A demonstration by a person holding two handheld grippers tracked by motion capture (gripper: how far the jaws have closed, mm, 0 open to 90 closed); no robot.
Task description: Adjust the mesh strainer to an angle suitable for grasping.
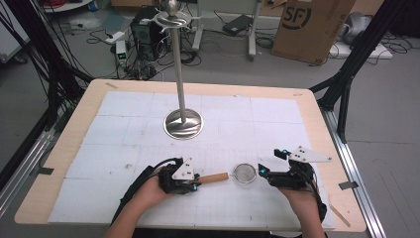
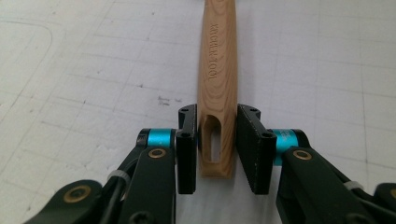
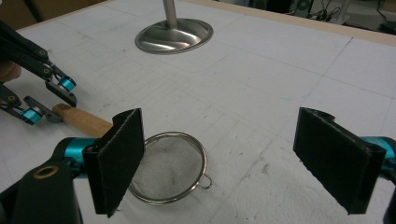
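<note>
A small metal mesh strainer (image 1: 244, 173) with a wooden handle (image 1: 214, 177) lies flat on the white table cover, handle pointing left. My left gripper (image 1: 197, 182) sits at the handle's free end. In the left gripper view the handle (image 2: 217, 70), with its slotted hole, lies between the two pads (image 2: 187, 149) of my left gripper (image 2: 217, 116) with thin gaps either side, so that gripper is open. My right gripper (image 1: 271, 162) stands wide open just right of the strainer bowl (image 3: 168, 165). Between the fingers of my right gripper (image 3: 219, 140) there is only bare cover.
A tall steel stand (image 1: 179, 69) with hooks at its top rises from a round base (image 1: 183, 124) at the table's middle. The base (image 3: 173, 33) lies beyond the strainer. The table's wooden edge (image 1: 317, 114) frames the white cover. Cables, a cardboard box (image 1: 309, 25) and frames stand behind.
</note>
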